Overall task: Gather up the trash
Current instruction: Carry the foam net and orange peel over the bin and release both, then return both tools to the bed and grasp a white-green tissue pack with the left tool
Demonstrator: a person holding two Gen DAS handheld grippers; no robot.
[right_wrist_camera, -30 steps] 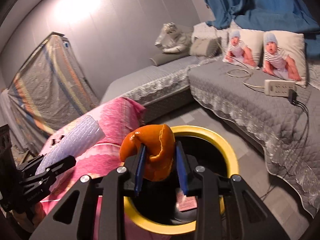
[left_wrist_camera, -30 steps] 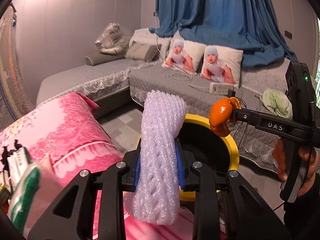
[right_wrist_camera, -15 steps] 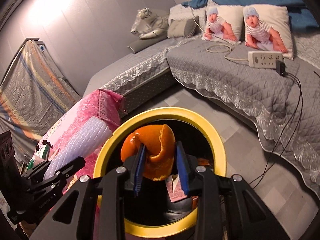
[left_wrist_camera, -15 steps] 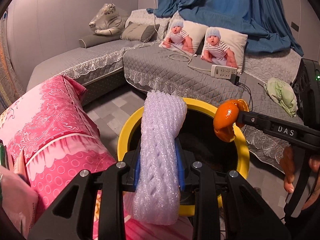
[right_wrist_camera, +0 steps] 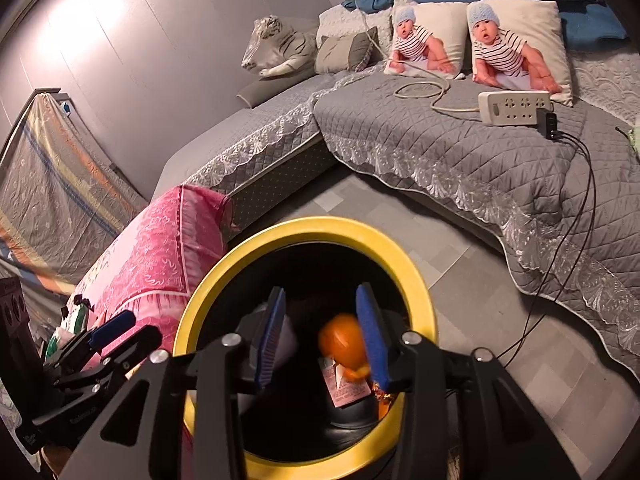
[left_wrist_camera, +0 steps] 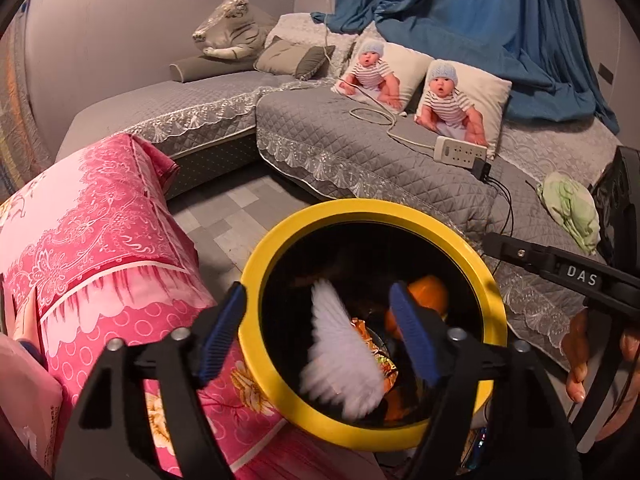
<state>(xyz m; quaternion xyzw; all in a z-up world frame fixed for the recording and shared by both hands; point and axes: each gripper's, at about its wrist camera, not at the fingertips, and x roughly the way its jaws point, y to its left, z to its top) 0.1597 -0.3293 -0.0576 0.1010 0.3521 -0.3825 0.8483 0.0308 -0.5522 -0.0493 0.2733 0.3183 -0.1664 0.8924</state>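
A yellow-rimmed black trash bin (left_wrist_camera: 272, 248) (right_wrist_camera: 416, 280) stands on the floor below both grippers. My left gripper (left_wrist_camera: 320, 332) is open above its mouth. The white foam net (left_wrist_camera: 340, 356) is blurred in mid-fall between its blue pads, inside the bin. My right gripper (right_wrist_camera: 320, 336) is open too. The orange peel (right_wrist_camera: 344, 340) is blurred, dropping free into the bin; it also shows in the left wrist view (left_wrist_camera: 430, 292). Wrappers (right_wrist_camera: 344, 384) lie at the bin's bottom. The right gripper's arm (left_wrist_camera: 560, 268) reaches over the bin's right rim.
A pink floral cloth (left_wrist_camera: 100, 240) covers a table left of the bin. A grey quilted sofa (left_wrist_camera: 360, 148) runs behind, with baby pillows (left_wrist_camera: 460, 100), a power strip (right_wrist_camera: 516, 108) and cables. Grey tiled floor (right_wrist_camera: 480, 320) lies between.
Both grippers moved over the bin and opened. The foam net left the left gripper and the orange peel left the right one; both are falling into the bin.
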